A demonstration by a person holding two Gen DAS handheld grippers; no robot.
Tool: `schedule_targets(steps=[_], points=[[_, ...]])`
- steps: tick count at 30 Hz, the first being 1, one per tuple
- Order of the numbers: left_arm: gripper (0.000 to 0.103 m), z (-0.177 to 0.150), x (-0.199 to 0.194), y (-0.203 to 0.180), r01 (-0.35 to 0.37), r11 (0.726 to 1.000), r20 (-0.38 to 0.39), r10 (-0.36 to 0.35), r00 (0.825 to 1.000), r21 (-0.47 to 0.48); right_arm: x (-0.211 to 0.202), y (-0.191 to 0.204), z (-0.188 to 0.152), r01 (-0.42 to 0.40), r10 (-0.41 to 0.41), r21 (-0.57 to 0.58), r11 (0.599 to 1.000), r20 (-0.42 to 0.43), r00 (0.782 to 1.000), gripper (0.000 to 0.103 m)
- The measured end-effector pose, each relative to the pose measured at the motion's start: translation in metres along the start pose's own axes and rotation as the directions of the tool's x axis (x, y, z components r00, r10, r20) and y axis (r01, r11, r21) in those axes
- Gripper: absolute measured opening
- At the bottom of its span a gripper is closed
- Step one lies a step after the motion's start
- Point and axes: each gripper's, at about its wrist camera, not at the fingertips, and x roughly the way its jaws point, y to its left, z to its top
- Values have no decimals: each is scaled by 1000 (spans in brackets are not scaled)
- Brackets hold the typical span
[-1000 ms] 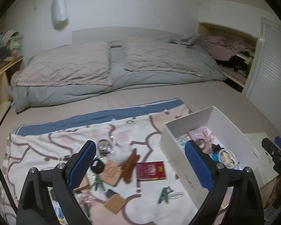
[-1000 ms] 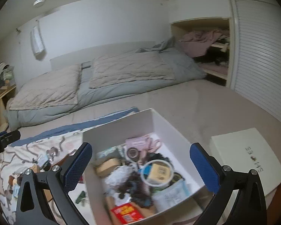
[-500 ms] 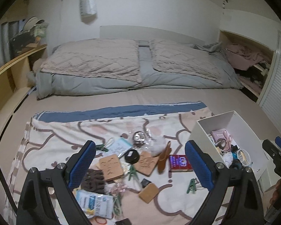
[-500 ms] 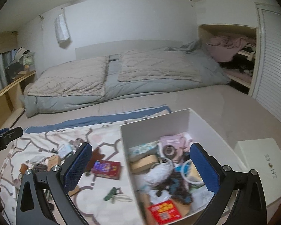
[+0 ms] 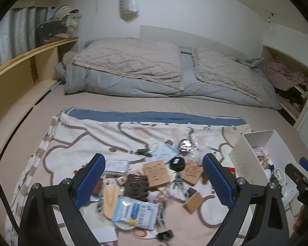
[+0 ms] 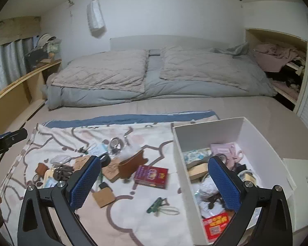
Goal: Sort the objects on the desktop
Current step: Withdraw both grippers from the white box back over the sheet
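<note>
Writing: only partial dark letters on white lid [image 6: 301, 180], right of right hand-held gripper [image 6: 155, 180]; not readable. Print on red packet [image 6: 215, 224] and red book [image 6: 151, 176] too small to read.

Two hand-held grippers, both spread wide, holding nothing. Left hand-held gripper [image 5: 154, 179] hovers over clutter on patterned blanket [image 5: 88, 135] spread on bed: three tan cork squares, blue-white wipes packet [image 5: 133, 210], black round disc [image 5: 177, 163].

One white box [image 6: 207, 131], open, part-filled, ahead-right of right hand-held gripper. Green clip [image 6: 155, 204] between its fingers.
</note>
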Motion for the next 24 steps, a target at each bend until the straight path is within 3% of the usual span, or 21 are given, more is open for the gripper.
schedule_targets(steps=[14,24], points=[[97,-8,-25,56,-80,996,42,81,996,-32,5,35,-3,-93,93,1,996,-31,995,103],[99,-16,-54,67,-135,990,120,129,984,38,0,52,-6,-149,149,-8,989,-25,989,103]])
